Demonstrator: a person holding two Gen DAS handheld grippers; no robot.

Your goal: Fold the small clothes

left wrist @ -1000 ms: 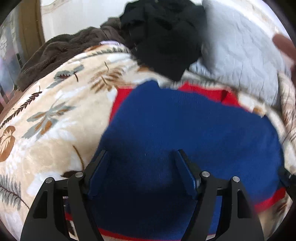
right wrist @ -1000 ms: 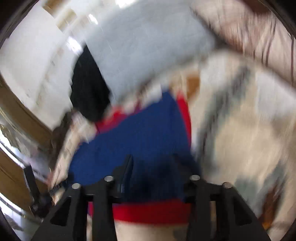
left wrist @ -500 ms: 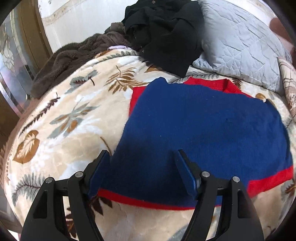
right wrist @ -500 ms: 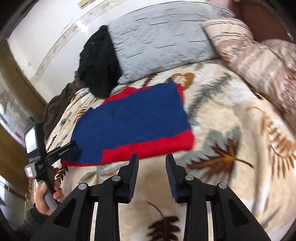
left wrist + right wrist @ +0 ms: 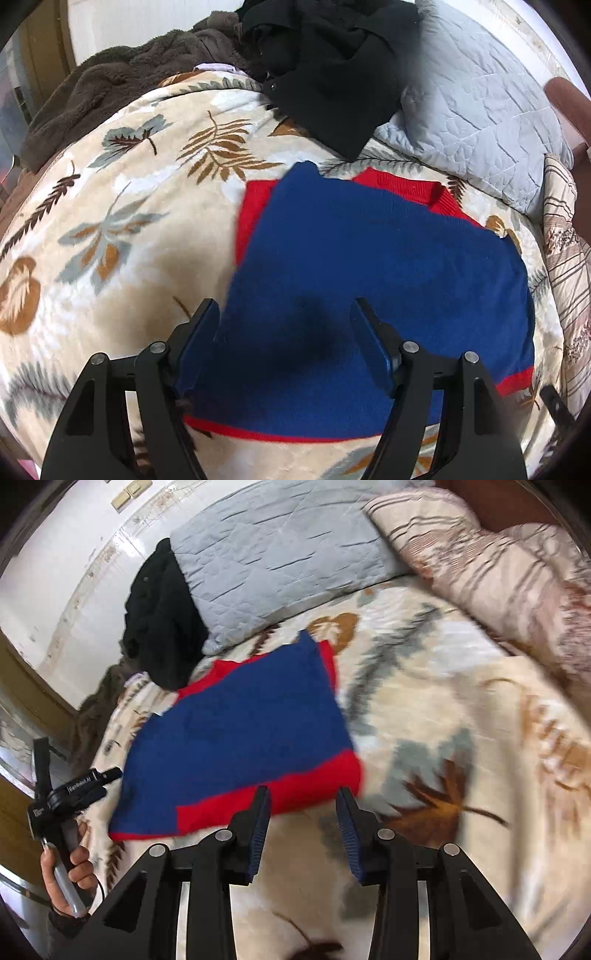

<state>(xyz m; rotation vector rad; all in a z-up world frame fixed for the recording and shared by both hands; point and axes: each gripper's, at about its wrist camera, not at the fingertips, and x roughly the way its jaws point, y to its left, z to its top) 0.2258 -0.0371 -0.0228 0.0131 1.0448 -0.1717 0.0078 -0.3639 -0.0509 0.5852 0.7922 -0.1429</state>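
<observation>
A blue sweater with red hem and collar [image 5: 369,280] lies folded flat on the leaf-print blanket [image 5: 122,229]. My left gripper [image 5: 286,314] is open and empty, hovering over the sweater's near left part. In the right wrist view the same sweater [image 5: 240,731] lies ahead, and my right gripper [image 5: 303,801] is open and empty just short of its red hem at the near right corner. The left gripper's body [image 5: 74,786] shows at the sweater's left edge, held by a hand.
A pile of black clothes [image 5: 332,59] and a grey quilted pillow [image 5: 476,110] lie at the head of the bed. A brown fleece blanket [image 5: 110,81] lies at the far left. A striped pillow [image 5: 498,568] sits at the right.
The left gripper pulled back, then came closer over the sweater again. The right gripper drew back off the sweater to its red hem and has now opened wider.
</observation>
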